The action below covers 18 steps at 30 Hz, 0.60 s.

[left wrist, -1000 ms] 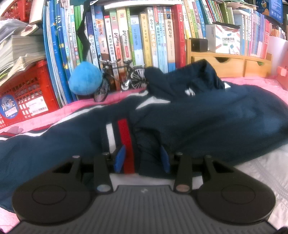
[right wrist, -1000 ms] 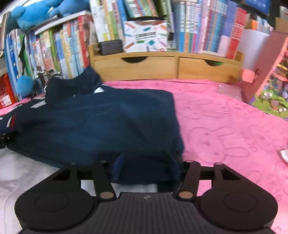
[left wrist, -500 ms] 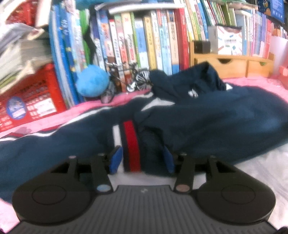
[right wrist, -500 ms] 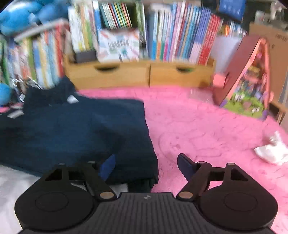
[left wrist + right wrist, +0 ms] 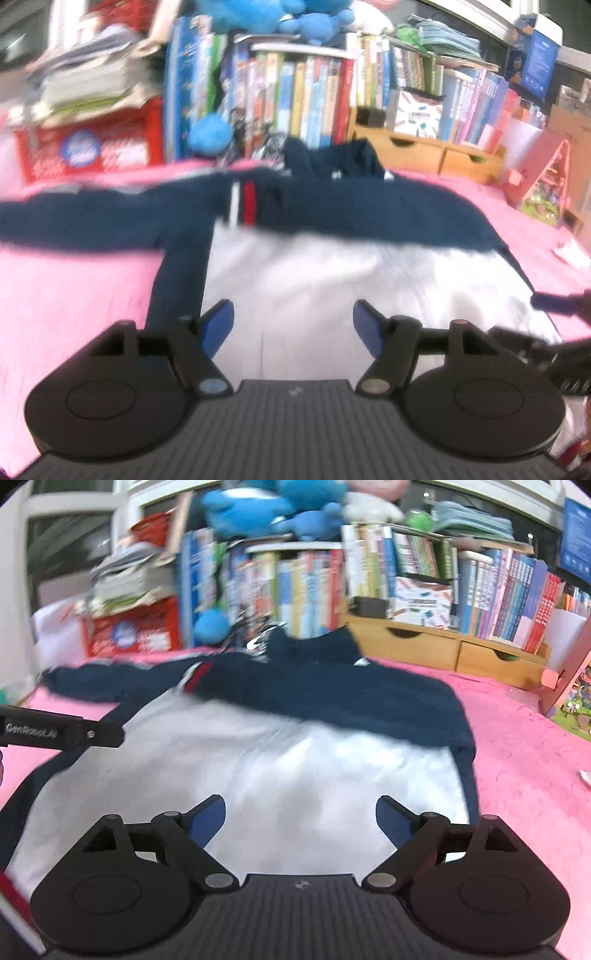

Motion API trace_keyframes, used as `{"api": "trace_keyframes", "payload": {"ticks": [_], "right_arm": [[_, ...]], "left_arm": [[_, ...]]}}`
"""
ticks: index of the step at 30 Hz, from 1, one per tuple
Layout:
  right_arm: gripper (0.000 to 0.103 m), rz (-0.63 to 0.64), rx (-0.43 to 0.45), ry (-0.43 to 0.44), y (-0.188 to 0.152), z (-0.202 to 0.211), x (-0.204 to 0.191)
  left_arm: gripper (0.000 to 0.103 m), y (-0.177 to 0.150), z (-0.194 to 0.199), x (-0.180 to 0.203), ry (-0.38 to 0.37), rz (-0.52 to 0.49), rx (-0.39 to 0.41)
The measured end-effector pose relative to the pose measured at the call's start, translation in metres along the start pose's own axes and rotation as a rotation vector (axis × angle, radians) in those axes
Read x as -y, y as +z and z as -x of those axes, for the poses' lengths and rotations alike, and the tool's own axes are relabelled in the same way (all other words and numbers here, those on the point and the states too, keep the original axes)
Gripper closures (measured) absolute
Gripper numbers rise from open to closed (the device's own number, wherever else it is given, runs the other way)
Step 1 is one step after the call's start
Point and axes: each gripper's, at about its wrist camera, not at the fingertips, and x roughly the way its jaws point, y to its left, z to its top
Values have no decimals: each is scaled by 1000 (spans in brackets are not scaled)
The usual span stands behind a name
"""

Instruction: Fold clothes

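Observation:
A navy and white jacket (image 5: 332,258) lies spread on the pink blanket (image 5: 74,288), its navy top part folded over the white body, with a red and white stripe (image 5: 245,203) and one sleeve stretched out to the left. My left gripper (image 5: 293,325) hovers open over the white part, nothing between its blue pads. In the right wrist view the same jacket (image 5: 295,760) fills the middle, and my right gripper (image 5: 301,821) is open above its white lower half. The left gripper's body (image 5: 59,733) shows at that view's left edge.
Books (image 5: 314,99) and a wooden drawer unit (image 5: 424,147) line the back. A red crate (image 5: 92,147) with papers stands back left, blue plush toys (image 5: 258,509) sit on top. A pink toy house (image 5: 543,184) and crumpled white paper (image 5: 570,251) are at right.
Both grippers have let go of the navy fabric, opened wide, and pulled back and up. The navy top now lies folded over the white body.

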Motion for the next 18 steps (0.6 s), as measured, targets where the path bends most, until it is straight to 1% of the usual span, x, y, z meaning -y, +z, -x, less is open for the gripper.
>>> {"api": "trace_keyframes", "payload": {"ticks": [2, 3, 6, 9, 13, 18], "right_arm": [[8, -18, -13, 14, -12, 19, -12], [7, -30, -22, 25, -18, 29, -17], [7, -26, -52, 46, -33, 49, -31], [7, -8, -82, 64, -47, 65, -44], [7, 5, -107, 71, -59, 77, -55], [7, -29, -120, 48, -62, 74, -47]], "left_arm": [[33, -16, 19, 3, 23, -4, -14], [32, -24, 27, 5, 39, -14, -17], [30, -40, 48, 13, 73, -94, -21], [29, -50, 61, 19, 75, -125, -15], [29, -57, 64, 24, 60, -136, -27], [29, -60, 59, 25, 70, -136, -46]]}}
